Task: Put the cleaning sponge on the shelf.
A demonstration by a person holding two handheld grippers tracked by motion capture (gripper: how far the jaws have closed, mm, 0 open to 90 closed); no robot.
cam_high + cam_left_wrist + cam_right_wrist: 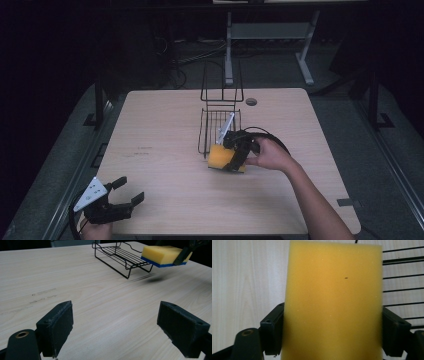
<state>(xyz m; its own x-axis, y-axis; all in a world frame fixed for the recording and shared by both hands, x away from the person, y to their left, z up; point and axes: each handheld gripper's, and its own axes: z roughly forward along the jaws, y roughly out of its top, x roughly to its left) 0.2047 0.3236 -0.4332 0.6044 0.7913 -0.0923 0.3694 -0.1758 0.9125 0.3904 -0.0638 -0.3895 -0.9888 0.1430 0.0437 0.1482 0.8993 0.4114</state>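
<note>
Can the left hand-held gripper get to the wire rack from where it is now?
Probably yes. The left hand-held gripper is open, and bare table lies between it and the wire rack. The sponge hangs beside the rack, not across the path.

We see our left gripper (pixel 122 192) gaping at the near edge, while our right gripper (pixel 234 154) clamps mid-table, forearm outstretched.

No readable text anywhere.
The faint dark marks on the wooden table (pixel 75 322), just ahead of the left gripper's (pixel 115 327) open jaws, are smudges too blurred to read.
</note>
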